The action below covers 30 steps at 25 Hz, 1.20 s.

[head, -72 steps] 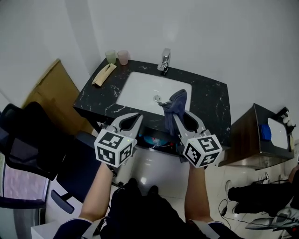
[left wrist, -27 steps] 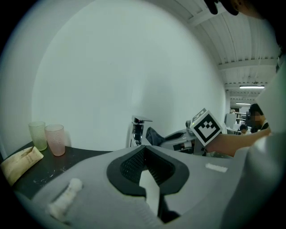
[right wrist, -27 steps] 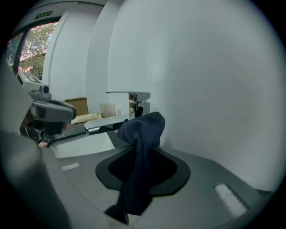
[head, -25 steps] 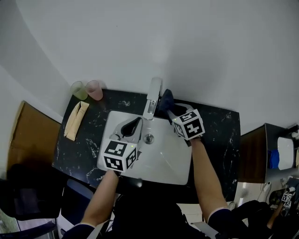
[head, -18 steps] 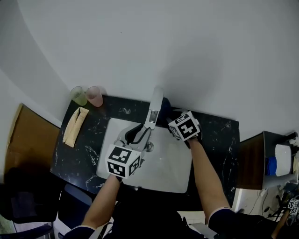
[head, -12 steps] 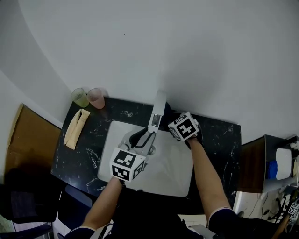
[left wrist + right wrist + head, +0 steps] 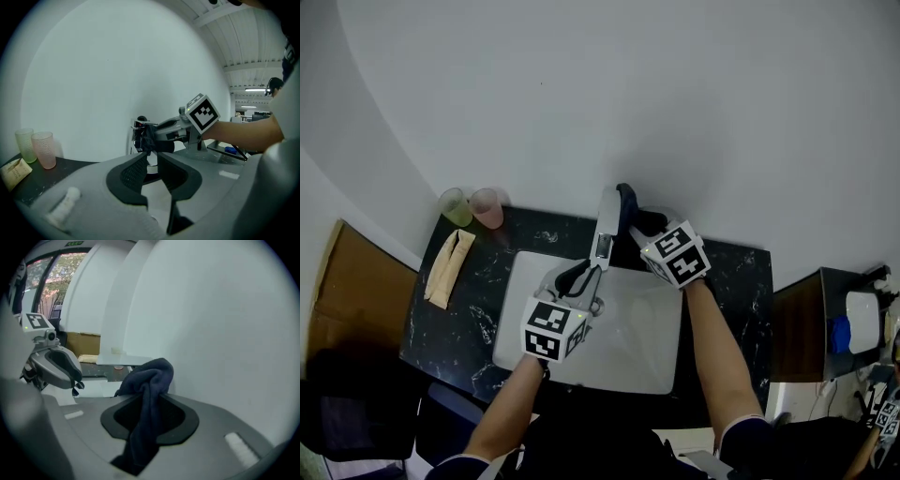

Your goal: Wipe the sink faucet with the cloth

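White wall (image 7: pixel 694 94) backs a black marbled desk (image 7: pixel 741 281) holding a white sink (image 7: pixel 628 352). The left gripper (image 7: pixel 581 275), its jaws just closing to a narrow empty gap, is by the faucet (image 7: pixel 605 230) at the back edge. The right gripper (image 7: pixel 635 223) clamps the dark cloth (image 7: pixel 624 199) at the faucet.

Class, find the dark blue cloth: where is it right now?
In the head view, the cloth is up beside the top of the faucet, on its right side. It is pinched in the right tool.
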{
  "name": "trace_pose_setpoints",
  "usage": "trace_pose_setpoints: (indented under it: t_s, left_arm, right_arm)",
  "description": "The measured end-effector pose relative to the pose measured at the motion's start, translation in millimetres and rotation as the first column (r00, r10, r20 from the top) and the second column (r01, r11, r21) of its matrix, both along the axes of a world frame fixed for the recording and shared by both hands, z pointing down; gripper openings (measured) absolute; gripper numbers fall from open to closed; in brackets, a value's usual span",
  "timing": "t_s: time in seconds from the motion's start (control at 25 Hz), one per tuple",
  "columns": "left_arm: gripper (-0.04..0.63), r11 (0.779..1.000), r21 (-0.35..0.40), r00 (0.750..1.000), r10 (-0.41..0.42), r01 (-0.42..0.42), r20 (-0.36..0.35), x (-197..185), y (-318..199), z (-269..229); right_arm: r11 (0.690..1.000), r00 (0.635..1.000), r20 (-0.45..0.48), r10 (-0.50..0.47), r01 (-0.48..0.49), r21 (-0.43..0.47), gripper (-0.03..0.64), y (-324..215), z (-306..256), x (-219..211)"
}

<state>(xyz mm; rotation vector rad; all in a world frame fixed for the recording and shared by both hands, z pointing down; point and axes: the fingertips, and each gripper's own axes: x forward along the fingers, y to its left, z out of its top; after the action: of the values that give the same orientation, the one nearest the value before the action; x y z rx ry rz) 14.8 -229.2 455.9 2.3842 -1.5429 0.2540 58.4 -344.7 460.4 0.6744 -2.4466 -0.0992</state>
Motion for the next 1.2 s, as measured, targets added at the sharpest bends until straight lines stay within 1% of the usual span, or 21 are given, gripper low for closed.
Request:
trace_pose_setpoints:
  t_s: [0.16,0.32,0.52,0.6,0.72,0.96,1.12,1.2]
  left_arm:
    - [0.066,1.000,0.005,1.000,-0.004,0.004,0.011,-1,-1,0]
    - [0.066,1.000,0.005,1.000,0.004,-0.005,0.008,0,-1,0]
    - [0.064,1.000,0.005,1.000,0.020,-0.020,0.009,-1,-3,-1]
    - [0.064,1.000,0.009,1.000,0.028,-0.029,0.011,-1,-3,-1]
    - [0.064,0.999,0.009,0.999,0.036,-0.036,0.005,-1,-2,-1]
    - [0.058,0.999,0.011,0.999,0.053,-0.053,0.010,-3,-3,-1]
    - [0.057,0.998,0.015,0.998,0.064,-0.064,0.014,-3,-2,-2]
    - [0.055,0.997,0.018,0.997,0.069,-0.070,0.019,-4,-2,-2]
  right_arm:
    - [0.994,0.997,-0.049,-0.058,0.062,0.086,0.097,8,-29,-6]
    - [0.975,0.983,-0.149,-0.102,0.129,0.181,0.097,26,-39,-4]
    - [0.957,0.965,-0.228,-0.128,0.181,0.227,0.097,49,-39,-4]
    - [0.955,0.962,-0.237,-0.134,0.189,0.227,0.097,62,-37,-3]
    - [0.958,0.962,-0.228,-0.148,0.197,0.210,0.097,80,-34,-2]
    - [0.967,0.961,-0.211,-0.180,0.212,0.140,0.097,110,-12,-1]
    - [0.967,0.946,-0.242,-0.217,0.243,0.080,0.097,117,3,-6]
    - [0.970,0.943,-0.258,-0.211,0.234,0.061,0.097,111,8,-6]
